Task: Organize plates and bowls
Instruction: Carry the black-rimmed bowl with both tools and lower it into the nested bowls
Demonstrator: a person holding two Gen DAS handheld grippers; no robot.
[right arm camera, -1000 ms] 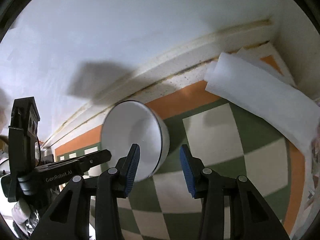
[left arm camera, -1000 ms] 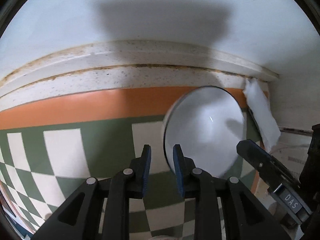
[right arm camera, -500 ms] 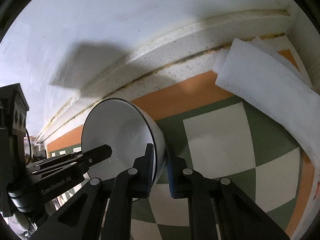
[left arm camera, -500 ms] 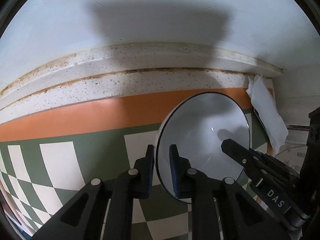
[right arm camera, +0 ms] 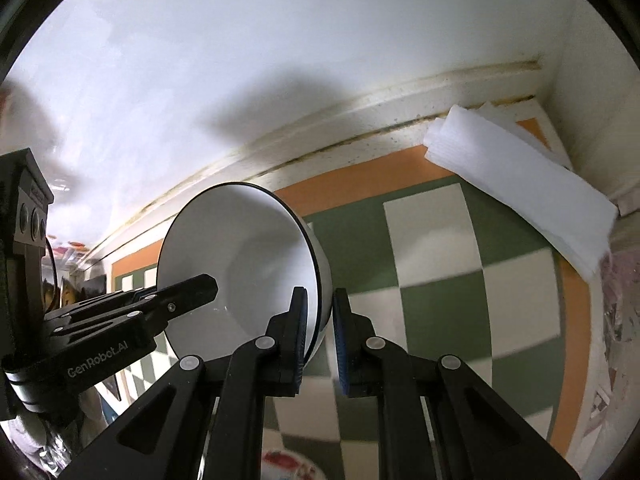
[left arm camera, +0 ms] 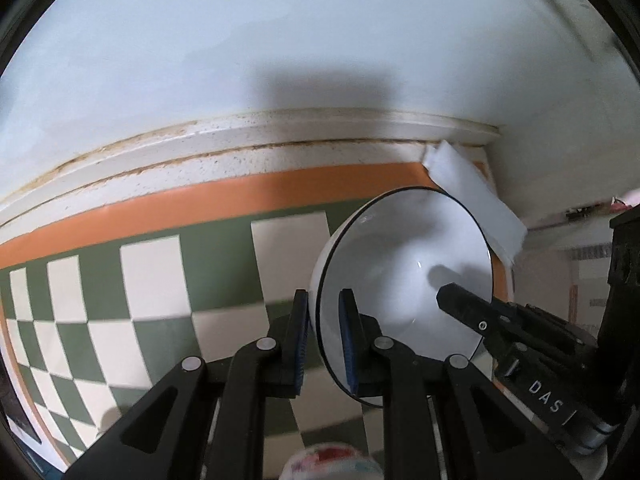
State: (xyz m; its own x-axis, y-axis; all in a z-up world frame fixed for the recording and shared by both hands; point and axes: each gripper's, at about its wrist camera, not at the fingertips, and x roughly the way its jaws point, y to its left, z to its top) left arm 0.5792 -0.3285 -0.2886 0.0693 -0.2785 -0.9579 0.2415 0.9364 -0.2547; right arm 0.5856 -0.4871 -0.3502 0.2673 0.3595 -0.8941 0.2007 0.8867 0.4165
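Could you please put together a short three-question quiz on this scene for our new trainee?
1. True or false: the white bowl is held by one gripper only.
2. Which pattern covers the mat under the bowl? A) blue stripes B) green and white checks with an orange border C) plain grey
3. Fill in: the folded white cloth lies near the ___ corner of the mat, by the wall.

Key
1. False: the left gripper and the right gripper each pinch the bowl's rim on opposite sides.
2. B
3. far right
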